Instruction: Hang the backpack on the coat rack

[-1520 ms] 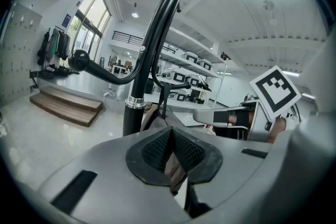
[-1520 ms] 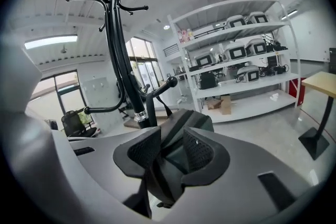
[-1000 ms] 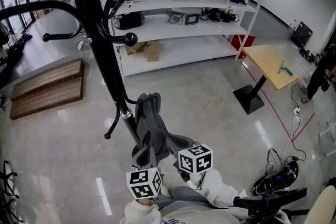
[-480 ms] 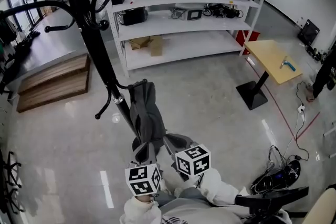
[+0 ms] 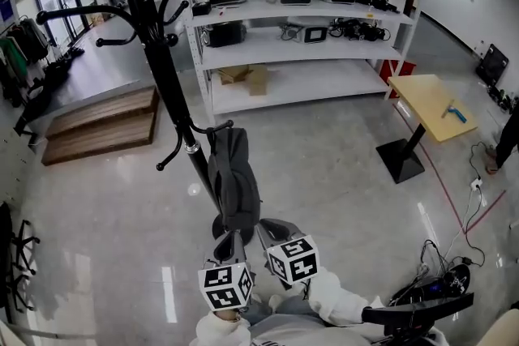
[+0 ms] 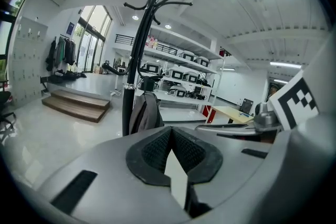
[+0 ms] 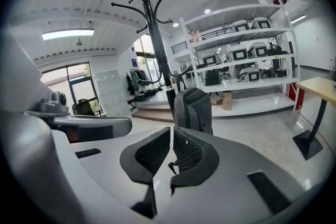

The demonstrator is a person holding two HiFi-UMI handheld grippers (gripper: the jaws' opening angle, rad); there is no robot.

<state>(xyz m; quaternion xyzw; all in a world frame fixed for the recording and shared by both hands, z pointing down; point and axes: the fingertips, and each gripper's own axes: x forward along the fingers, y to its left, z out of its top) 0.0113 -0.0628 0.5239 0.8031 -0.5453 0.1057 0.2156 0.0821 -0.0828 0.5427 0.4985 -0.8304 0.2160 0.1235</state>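
A grey backpack (image 5: 233,178) hangs by its top from a low hook of the black coat rack (image 5: 162,61), against the pole. It also shows in the left gripper view as the backpack (image 6: 145,113) beside the rack's pole (image 6: 137,55), and in the right gripper view as the backpack (image 7: 193,107) in front of the rack (image 7: 157,44). My left gripper (image 5: 229,239) and right gripper (image 5: 268,228) sit side by side just below the bag's bottom end, apart from it. Both hold nothing. The left gripper (image 6: 170,130) has its pads together. The right gripper (image 7: 171,131) shows only a thin slit.
White shelving (image 5: 300,20) with boxes and devices stands behind the rack. A wooden step platform (image 5: 101,126) lies at the left. A yellow pedestal table (image 5: 434,105) stands at the right, with cables and dark gear (image 5: 430,288) on the floor near me.
Both grippers have drawn back from the backpack toward me, and the view has pulled away from the rack. The backpack stays on its hook.
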